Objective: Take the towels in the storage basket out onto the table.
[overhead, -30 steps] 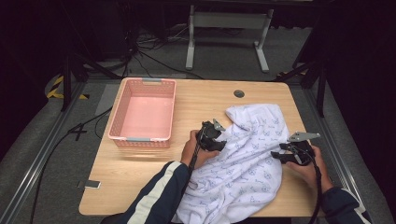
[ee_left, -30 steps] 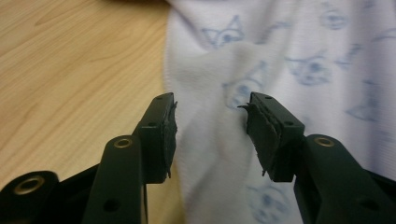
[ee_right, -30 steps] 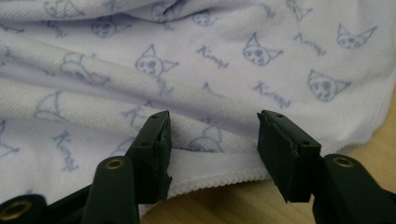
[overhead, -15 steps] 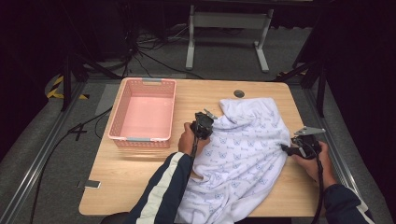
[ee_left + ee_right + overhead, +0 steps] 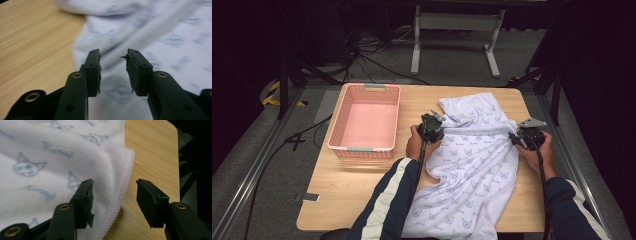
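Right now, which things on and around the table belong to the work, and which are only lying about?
In use: white printed cloth; left gripper; right gripper; possibly the pink basket.

Lying about: small flat object on the floor; floor cables; metal stand.

A: Where does the high view sit?
B: Above the person's side, looking forward and down on the whole wooden surface (image 5: pixel 362 175), floor beyond at the top of the frame.
A: And the two tool views?
B: Each looks close along its own jaws, low over the white printed cloth (image 5: pixel 472 165). All three share that cloth (image 5: pixel 175 37) (image 5: pixel 37 157) and some surface.
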`<state>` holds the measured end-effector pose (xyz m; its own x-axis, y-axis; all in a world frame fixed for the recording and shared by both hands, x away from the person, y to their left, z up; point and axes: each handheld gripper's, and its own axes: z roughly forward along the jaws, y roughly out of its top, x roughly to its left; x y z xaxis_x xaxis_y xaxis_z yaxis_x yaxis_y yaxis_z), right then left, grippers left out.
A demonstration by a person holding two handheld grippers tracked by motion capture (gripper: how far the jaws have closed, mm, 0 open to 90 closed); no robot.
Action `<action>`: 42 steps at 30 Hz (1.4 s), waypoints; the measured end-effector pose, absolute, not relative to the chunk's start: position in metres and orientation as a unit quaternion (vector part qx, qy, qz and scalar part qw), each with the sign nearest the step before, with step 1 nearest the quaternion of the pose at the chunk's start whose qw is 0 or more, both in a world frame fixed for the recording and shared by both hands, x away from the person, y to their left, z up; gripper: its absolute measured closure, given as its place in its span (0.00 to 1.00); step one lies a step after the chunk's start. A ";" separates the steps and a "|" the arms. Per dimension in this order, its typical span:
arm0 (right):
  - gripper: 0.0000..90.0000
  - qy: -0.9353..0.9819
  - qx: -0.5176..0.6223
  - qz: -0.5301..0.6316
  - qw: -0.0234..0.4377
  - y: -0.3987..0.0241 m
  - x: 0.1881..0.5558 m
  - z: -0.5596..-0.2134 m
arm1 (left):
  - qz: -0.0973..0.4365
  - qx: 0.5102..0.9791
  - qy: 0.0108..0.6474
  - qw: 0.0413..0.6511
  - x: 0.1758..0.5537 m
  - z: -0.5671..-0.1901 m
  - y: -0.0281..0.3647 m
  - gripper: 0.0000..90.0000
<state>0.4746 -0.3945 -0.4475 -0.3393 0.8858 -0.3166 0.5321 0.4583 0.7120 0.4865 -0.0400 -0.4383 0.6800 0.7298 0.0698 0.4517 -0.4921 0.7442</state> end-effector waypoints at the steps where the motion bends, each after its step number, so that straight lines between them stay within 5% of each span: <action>1: 0.50 0.783 0.454 0.265 0.332 -0.394 0.469 -0.443 | 0.183 0.849 0.337 0.365 0.478 -0.436 -0.040 0.68; 4: 0.45 0.815 0.422 0.296 0.267 -0.385 0.437 -0.430 | 0.159 0.869 0.294 0.365 0.452 -0.433 -0.038 0.68; 10: 0.45 0.848 0.368 0.317 0.214 -0.366 0.383 -0.426 | 0.131 0.905 0.194 0.356 0.392 -0.440 -0.023 0.72; 14: 0.46 0.875 0.332 0.311 0.166 -0.353 0.343 -0.432 | 0.133 0.920 0.199 0.311 0.376 -0.456 -0.018 0.80; 21: 0.48 0.887 0.341 0.261 0.172 -0.362 0.331 -0.444 | 0.156 0.903 0.255 0.309 0.389 -0.458 -0.009 0.82; 35: 0.50 0.827 0.429 0.264 0.250 -0.401 0.387 -0.448 | 0.210 0.877 0.319 0.293 0.447 -0.458 -0.017 0.79; 42: 0.56 0.849 0.378 0.315 0.194 -0.388 0.352 -0.422 | 0.157 0.877 0.285 0.355 0.422 -0.445 -0.006 0.67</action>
